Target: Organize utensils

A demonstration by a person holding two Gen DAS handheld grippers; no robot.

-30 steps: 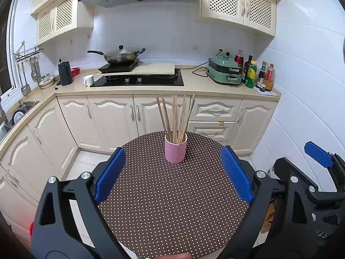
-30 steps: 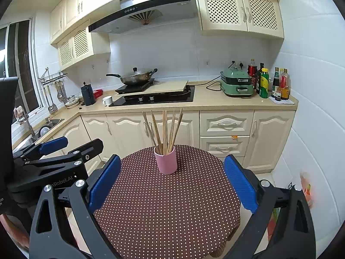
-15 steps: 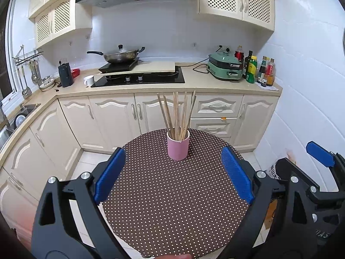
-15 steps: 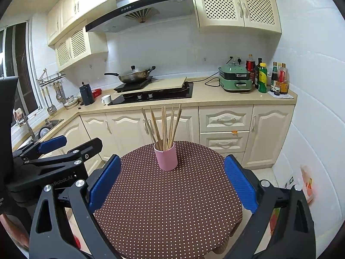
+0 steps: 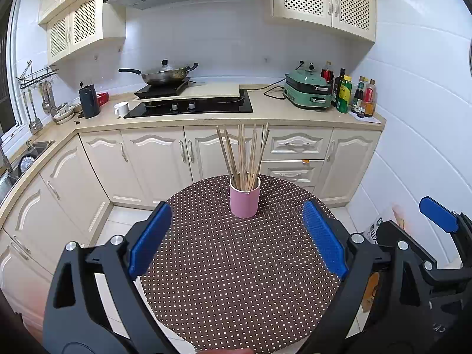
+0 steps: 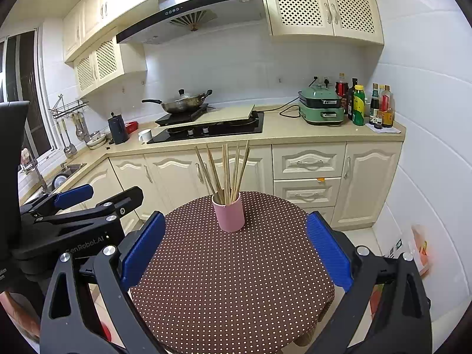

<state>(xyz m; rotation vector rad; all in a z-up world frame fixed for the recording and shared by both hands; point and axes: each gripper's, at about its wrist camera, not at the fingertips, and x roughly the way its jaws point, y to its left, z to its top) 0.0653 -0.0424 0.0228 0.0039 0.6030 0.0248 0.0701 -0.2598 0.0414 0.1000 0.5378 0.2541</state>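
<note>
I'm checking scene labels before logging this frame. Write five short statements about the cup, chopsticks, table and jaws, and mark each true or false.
1. The chopsticks stand upright in the pink cup. True.
2. The cup lies tipped over on the table. False: it stands upright.
3. The left gripper grips a chopstick. False: its jaws are open and hold nothing.
4. The right gripper has open jaws. True.
5. The tablecloth is plain white. False: brown with white dots.

One marking reads clearly — "GenRobot.AI", in pale letters along the black body of the left gripper (image 6: 73, 196) in the right wrist view — while labels on the sauce bottles (image 6: 380, 106) are too small to read.
</note>
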